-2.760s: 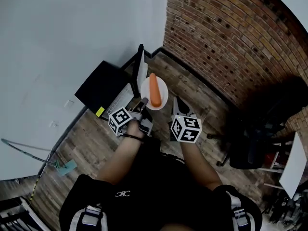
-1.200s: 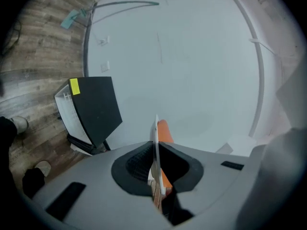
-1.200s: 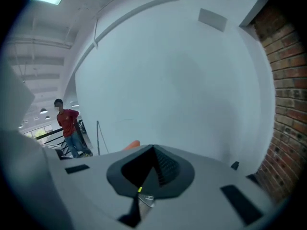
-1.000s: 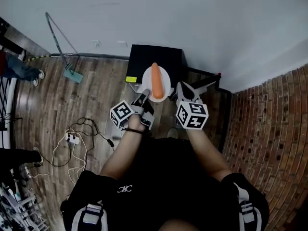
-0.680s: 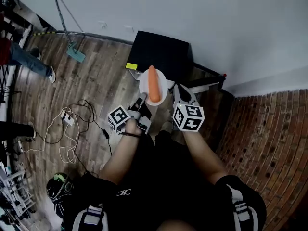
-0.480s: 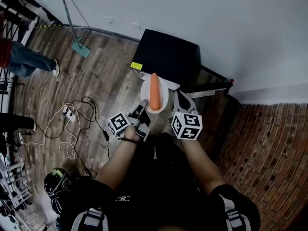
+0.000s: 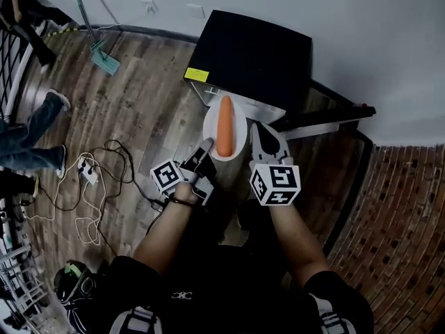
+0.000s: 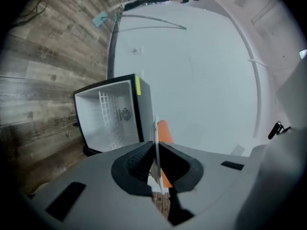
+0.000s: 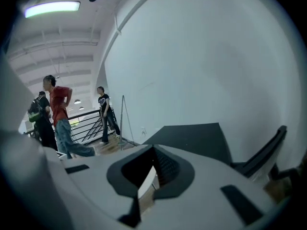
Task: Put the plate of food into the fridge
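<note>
Plate [image 7: 209, 129] bearing carrot [image 7: 224, 125], pinched at near rim in left gripper [image 7: 206, 147], seemingly clamped at opposite rim in right gripper [image 7: 259, 132]. Hangs before open fridge [image 7: 254, 58], nearer it than half a second ago.

Head view looks steeply down from overhead; both gripper views sit close behind their jaws, facing the shared fridge [image 7: 250, 54].

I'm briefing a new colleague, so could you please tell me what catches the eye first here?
An orange carrot lies on a white plate, held mid-air between the left claw and right claw, each clamped on its rim. Just beyond it stands a small black fridge, door open.
</note>
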